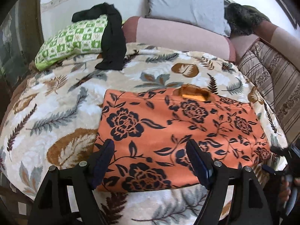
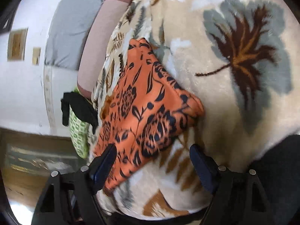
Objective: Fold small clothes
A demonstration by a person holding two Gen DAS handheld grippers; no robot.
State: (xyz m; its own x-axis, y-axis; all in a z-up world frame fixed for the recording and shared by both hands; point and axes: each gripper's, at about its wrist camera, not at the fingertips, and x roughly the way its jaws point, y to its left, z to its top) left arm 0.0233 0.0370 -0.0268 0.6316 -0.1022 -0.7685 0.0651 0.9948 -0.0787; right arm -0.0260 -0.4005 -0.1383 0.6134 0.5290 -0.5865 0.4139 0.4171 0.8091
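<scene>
An orange garment (image 1: pixel 168 131) with dark flower prints lies folded flat on a leaf-patterned blanket (image 1: pixel 56 112). My left gripper (image 1: pixel 150 144) hovers open over its near edge, with the cloth showing between the fingers and nothing pinched. In the right wrist view the same orange garment (image 2: pixel 146 108) lies at a slant. My right gripper (image 2: pixel 152 148) stands open at its near corner, one finger (image 2: pixel 106 159) over the cloth and the other over the blanket (image 2: pixel 234 112). The right gripper's black frame (image 1: pixel 288 161) shows at the right edge of the left wrist view.
A black garment (image 1: pixel 112 37) is draped over a green-and-white pillow (image 1: pixel 71 41) at the back left. Pink (image 1: pixel 178 35) and grey (image 1: pixel 187 3) cushions line the back. A striped sofa arm (image 1: pixel 271 78) runs along the right.
</scene>
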